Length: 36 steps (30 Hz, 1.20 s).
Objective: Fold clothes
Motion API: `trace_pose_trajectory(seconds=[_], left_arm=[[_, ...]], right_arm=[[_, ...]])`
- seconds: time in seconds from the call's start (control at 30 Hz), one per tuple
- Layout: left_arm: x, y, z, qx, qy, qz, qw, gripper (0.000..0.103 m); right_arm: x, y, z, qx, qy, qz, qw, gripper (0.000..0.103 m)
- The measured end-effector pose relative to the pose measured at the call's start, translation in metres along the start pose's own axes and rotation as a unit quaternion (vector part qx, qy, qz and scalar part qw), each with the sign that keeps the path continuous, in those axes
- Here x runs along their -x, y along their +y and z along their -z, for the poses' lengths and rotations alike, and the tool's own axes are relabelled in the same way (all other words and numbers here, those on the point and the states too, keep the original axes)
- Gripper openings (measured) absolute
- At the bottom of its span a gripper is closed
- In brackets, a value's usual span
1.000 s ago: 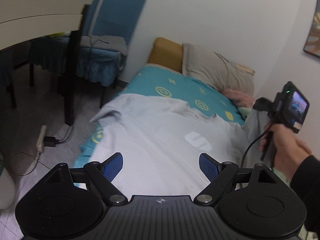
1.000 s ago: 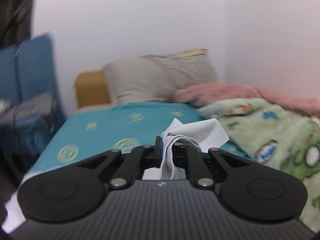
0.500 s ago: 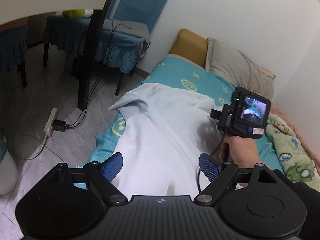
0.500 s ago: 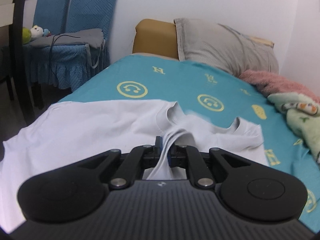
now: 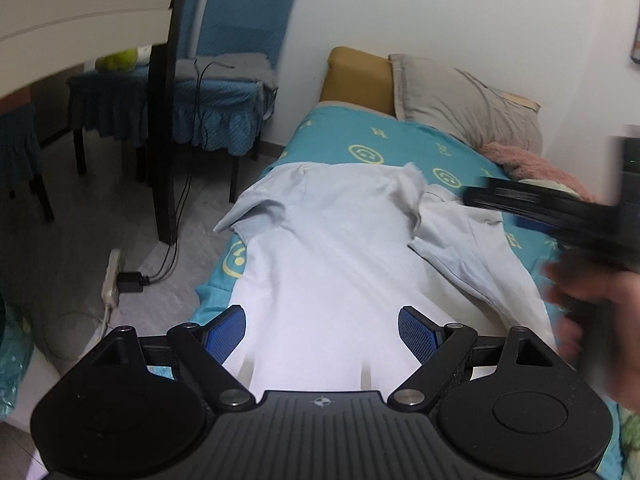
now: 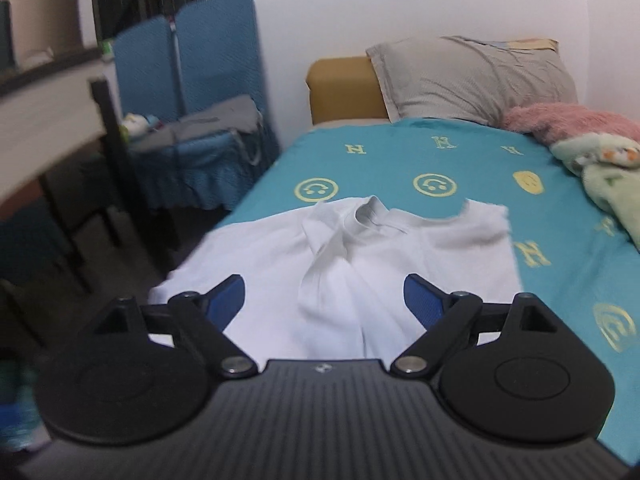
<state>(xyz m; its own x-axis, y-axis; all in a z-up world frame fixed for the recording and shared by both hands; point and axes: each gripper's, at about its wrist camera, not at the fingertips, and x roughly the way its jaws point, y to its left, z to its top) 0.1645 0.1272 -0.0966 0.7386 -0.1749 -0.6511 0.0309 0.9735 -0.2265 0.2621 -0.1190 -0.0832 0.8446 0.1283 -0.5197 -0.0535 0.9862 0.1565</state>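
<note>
Right wrist view: the white T-shirt (image 6: pixel 340 264), clamped half a second earlier, is now released onto the teal bedsheet (image 6: pixel 460 152); right gripper (image 6: pixel 324 300) and left gripper (image 5: pixel 322 332) are both spread wide.

A teal smiley-print bed (image 6: pixel 472 160) carries a white T-shirt (image 6: pixel 360 264), grey pillow (image 6: pixel 472 76) and fleece blankets (image 6: pixel 592 148).

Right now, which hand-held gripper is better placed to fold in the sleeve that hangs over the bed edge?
Left, probably. The left hand-held gripper is open above the white T-shirt, nearer the overhanging sleeve. The right hand-held gripper, also open, faces the collar on the far side.
</note>
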Motion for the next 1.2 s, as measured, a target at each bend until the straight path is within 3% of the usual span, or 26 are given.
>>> trace_pose_trajectory(seconds=[0.13,0.33,0.43,0.53,0.7,0.93,1.1,1.2], left_arm=[[0.007,-0.010,0.009,0.004,0.012,0.024,0.9996,0.085],[0.017,-0.049,0.041,0.005,0.065,0.100,0.9929,0.084],[0.023,-0.076,0.061,0.011,0.095,0.153,0.9835,0.083],[0.022,-0.107,0.086,0.026,0.134,0.213,0.9675,0.080],[-0.004,-0.159,0.125,0.035,0.217,0.296,0.9296,0.066],[-0.045,-0.186,0.146,0.042,0.253,0.340,0.9045,0.064],[-0.056,-0.205,0.155,-0.006,0.265,0.324,0.9080,0.064],[-0.059,-0.211,0.155,-0.005,0.269,0.356,0.8949,0.063]], right_arm=[[0.097,-0.024,0.016,-0.029,0.002,-0.008,1.000,0.088],[0.209,-0.066,0.058,-0.079,-0.003,-0.005,0.997,0.088],[0.243,-0.092,0.077,-0.141,-0.031,-0.017,0.989,0.088],[0.268,-0.113,0.086,-0.177,-0.068,-0.018,0.982,0.088],[0.276,-0.137,0.090,-0.194,-0.097,-0.019,0.976,0.088],[0.265,-0.156,0.101,-0.239,-0.072,-0.046,0.967,0.088],[0.260,-0.157,0.103,-0.242,-0.063,-0.055,0.967,0.088],[0.257,-0.156,0.104,-0.245,-0.060,-0.055,0.966,0.088]])
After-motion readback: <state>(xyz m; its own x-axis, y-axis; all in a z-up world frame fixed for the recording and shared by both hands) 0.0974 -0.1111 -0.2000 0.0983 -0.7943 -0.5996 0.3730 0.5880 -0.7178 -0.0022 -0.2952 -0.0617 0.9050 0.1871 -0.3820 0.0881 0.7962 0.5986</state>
